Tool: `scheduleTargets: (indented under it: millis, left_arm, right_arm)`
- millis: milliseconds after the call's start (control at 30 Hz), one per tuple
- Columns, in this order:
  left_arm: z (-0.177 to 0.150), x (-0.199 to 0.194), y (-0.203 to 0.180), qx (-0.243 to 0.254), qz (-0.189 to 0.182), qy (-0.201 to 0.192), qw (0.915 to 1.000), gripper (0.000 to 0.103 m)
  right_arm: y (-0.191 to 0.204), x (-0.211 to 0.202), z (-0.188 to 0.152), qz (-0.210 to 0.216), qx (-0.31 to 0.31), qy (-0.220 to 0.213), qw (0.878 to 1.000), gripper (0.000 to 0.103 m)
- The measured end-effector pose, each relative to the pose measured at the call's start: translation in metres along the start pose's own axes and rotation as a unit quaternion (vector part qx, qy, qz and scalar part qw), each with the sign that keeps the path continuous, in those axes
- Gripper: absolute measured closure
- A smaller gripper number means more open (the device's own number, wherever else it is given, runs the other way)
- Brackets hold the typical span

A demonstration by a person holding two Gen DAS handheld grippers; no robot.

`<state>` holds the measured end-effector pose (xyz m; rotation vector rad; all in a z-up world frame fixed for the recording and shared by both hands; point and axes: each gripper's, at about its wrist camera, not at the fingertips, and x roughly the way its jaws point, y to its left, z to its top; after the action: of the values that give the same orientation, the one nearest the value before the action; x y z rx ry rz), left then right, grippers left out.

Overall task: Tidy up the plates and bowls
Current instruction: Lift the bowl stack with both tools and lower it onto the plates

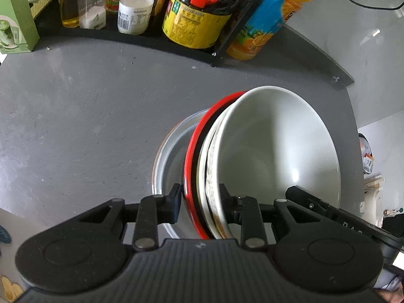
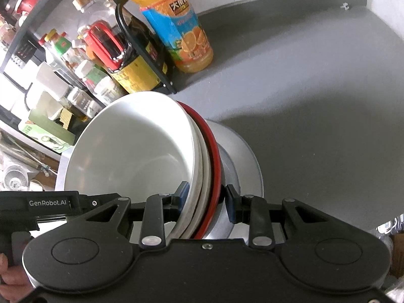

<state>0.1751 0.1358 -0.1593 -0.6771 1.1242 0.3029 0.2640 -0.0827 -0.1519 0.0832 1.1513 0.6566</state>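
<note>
Both tongs grip one nested stack of dishes from opposite sides; the left gripper [image 1: 199, 202] has one finger outside the red-rimmed bowl [image 1: 192, 151] and the other inside the white bowl [image 1: 272, 146], so it pinches the bundled rims; the right gripper [image 2: 205, 199] straddles the same rims, its inner finger against the white bowl's wall and its outer finger just beside the red rim, though whether that outer pad truly touches cannot be told. Between red and white sits at least one more pale dish rim [image 1: 209, 176], soiled along its edge; below all of them lies a wide steel bowl [image 2: 240, 156], outside both pairs of fingers.

The step in hand looks like carrying or seating the stack, with the steel bowl as the likely base; the next move probably calls for both hands to travel level and together, since a lag on either side would tilt the stack and could let the rims slip.

The left view alone shows the dirty inner rim and the other gripper's body at the bowl's far side; the right view alone shows the steel bowl's broad flank, the orange juice bottle [image 2: 176, 25] ahead of the fingers beside the condiment rack [image 2: 126, 50], and fingers of a hand [image 2: 10, 280] at the lower left edge.
</note>
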Motion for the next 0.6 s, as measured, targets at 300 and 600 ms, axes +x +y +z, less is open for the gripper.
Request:
scheduleTargets:
  millis: [300, 600]
  left_arm:
    - [0.0053, 0.0090, 0.0041, 0.013, -0.009, 0.010, 0.9998, 0.075]
    - [0.0087, 0.0092, 0.0024, 0.026, -0.018, 0.016, 0.9994, 0.074]
  right_arm:
    - [0.0035, 0.0066, -0.0045, -0.015, 0.011, 0.002, 1.000, 0.073]
    - [0.0040, 0.0079, -0.0044, -0.016, 0.012, -0.002, 1.000, 0.069]
